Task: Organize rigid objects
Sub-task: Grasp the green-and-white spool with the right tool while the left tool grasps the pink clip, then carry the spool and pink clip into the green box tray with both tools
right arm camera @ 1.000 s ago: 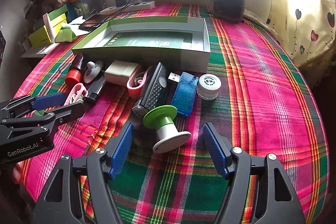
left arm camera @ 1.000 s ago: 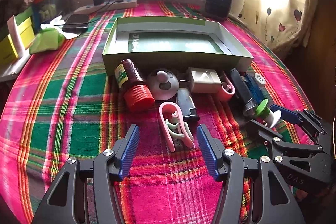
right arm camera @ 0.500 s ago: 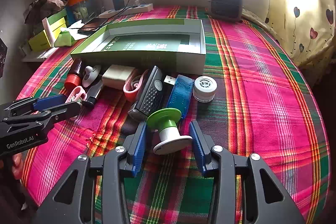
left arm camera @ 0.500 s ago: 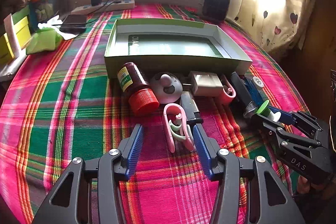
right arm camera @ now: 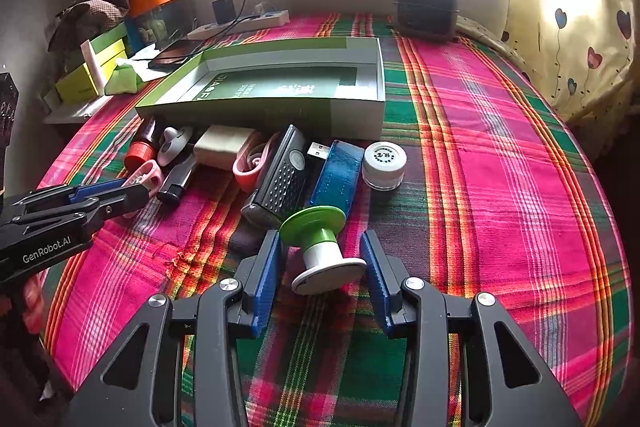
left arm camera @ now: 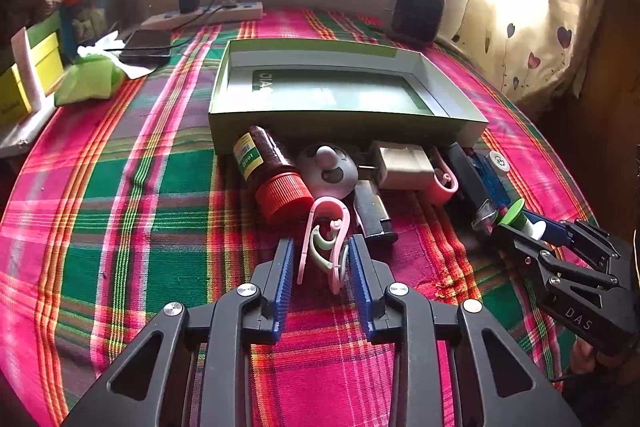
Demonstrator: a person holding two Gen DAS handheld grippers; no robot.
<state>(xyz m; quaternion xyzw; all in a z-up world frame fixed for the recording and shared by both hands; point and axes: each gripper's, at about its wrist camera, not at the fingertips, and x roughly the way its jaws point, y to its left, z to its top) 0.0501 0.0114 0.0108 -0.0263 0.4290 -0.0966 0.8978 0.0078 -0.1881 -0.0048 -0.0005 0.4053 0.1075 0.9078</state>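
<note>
A pink clip with a pale green insert lies on the plaid cloth. My left gripper has closed onto its sides and also shows in the right wrist view. My right gripper is shut on a green-and-white spool lying on its side. This gripper appears at the right of the left wrist view. Behind them stands an open green box, holding nothing loose. Along its front wall lie a red-capped brown bottle, a white charger, a black lighter and a blue USB stick.
A small white jar and a black studded device lie beside the USB stick. A power strip, a phone, a dark fan and yellow boxes stand at the back. A curtain hangs on the right.
Both grippers moved forward over their objects and narrowed. The right one closed on the spool half a second ago and has held since. The left one kept narrowing onto the pink clip.
</note>
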